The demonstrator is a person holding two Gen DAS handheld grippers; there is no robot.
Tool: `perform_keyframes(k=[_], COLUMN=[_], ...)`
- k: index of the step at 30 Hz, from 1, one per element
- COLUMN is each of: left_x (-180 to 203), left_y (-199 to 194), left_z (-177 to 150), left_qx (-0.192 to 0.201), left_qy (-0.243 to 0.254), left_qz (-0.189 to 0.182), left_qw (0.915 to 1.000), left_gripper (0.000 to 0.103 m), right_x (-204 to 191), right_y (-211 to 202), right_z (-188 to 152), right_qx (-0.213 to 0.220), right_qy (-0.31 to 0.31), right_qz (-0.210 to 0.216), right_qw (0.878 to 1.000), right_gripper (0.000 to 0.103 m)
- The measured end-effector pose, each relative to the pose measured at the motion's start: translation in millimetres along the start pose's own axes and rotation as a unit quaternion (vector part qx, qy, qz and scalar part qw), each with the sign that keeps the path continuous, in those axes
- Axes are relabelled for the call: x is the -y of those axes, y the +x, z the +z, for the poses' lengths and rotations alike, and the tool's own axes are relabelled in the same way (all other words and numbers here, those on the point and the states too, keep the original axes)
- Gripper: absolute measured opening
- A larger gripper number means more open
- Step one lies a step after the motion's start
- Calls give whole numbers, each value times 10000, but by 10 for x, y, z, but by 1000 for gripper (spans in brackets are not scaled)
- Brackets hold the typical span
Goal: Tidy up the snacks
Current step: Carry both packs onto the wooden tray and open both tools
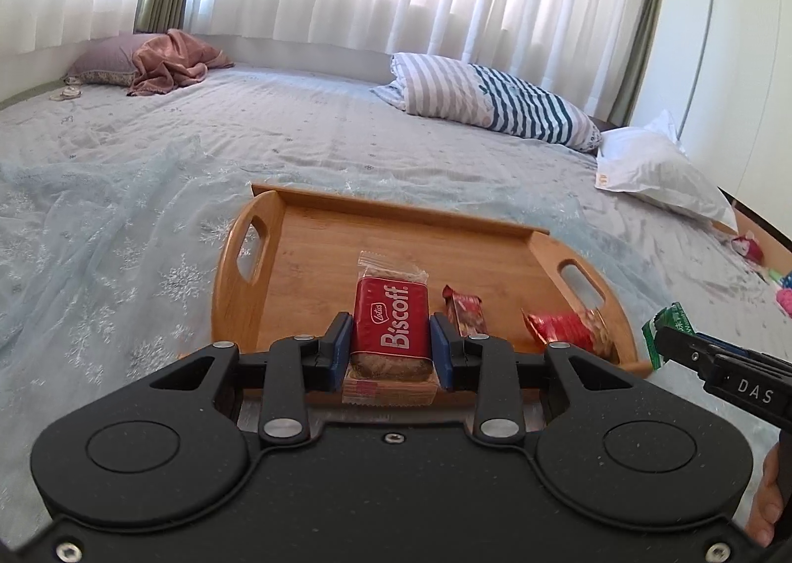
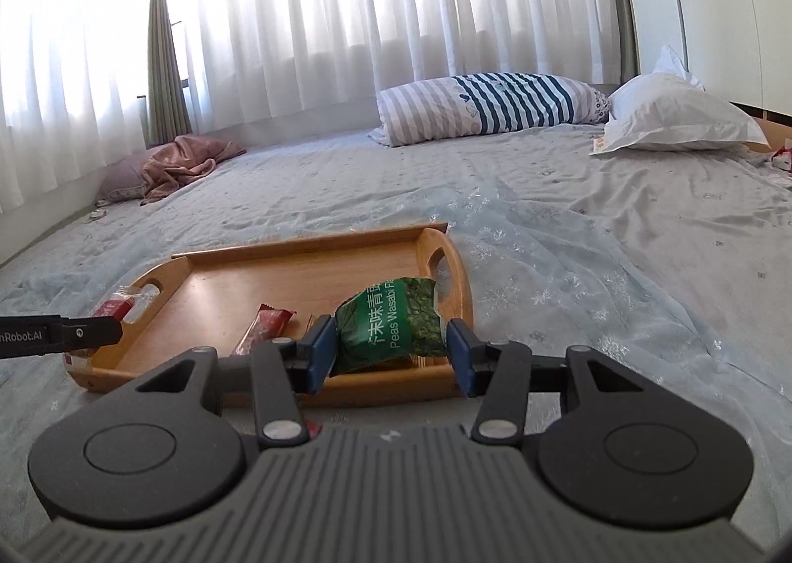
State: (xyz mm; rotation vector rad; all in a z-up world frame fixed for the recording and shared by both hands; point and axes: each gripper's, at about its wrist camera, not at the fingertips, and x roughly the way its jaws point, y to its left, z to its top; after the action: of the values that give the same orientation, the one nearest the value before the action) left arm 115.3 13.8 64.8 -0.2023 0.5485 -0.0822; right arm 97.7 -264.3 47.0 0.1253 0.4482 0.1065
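A bed (image 1: 307, 132) with a pale blue snowflake-patterned cover carries a wooden tray (image 1: 411, 241) near the front edge. Toward the curtains lie a striped pillow (image 1: 495, 98), a white pillow (image 1: 653, 167), and a mauve pillow (image 1: 106, 61) with a crumpled pink cloth (image 1: 173, 61) on it. Small bright things at the far right edge (image 1: 747, 249) may be more snack packets.

Red Biscoff packet (image 1: 391, 328) and green wasabi-peas bag (image 2: 391, 323) sitting clamped over wooden tray (image 1: 396, 236); two red snacks (image 1: 465, 313) lying inside.
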Motion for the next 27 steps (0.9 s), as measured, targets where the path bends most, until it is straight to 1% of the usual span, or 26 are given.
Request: perform_keyframes(k=[6, 12, 14, 18, 27], left_x=[9, 34, 46, 69, 118], left_y=[433, 777, 848, 964, 1071], left_z=[166, 195, 187, 169, 130], left_qx=[-329, -542, -581, -668, -717], left_qy=[-247, -403, -422, -396, -358], left_qz=[98, 183, 210, 274, 336], left_qw=[9991, 9975, 9972, 9966, 9962], left_gripper=[32, 32, 32, 32, 32], right_x=[73, 137, 132, 80, -16], right_y=[438, 935, 1069, 1260, 1424], right_z=[340, 509, 517, 509, 463], right_qx=[-450, -1021, -1164, -1345, -1533], right_qy=[330, 719, 766, 650, 443], right_qz=[185, 353, 312, 205, 184], right_qw=[9983, 9915, 9897, 9886, 9870], right_gripper=[53, 53, 53, 53, 54])
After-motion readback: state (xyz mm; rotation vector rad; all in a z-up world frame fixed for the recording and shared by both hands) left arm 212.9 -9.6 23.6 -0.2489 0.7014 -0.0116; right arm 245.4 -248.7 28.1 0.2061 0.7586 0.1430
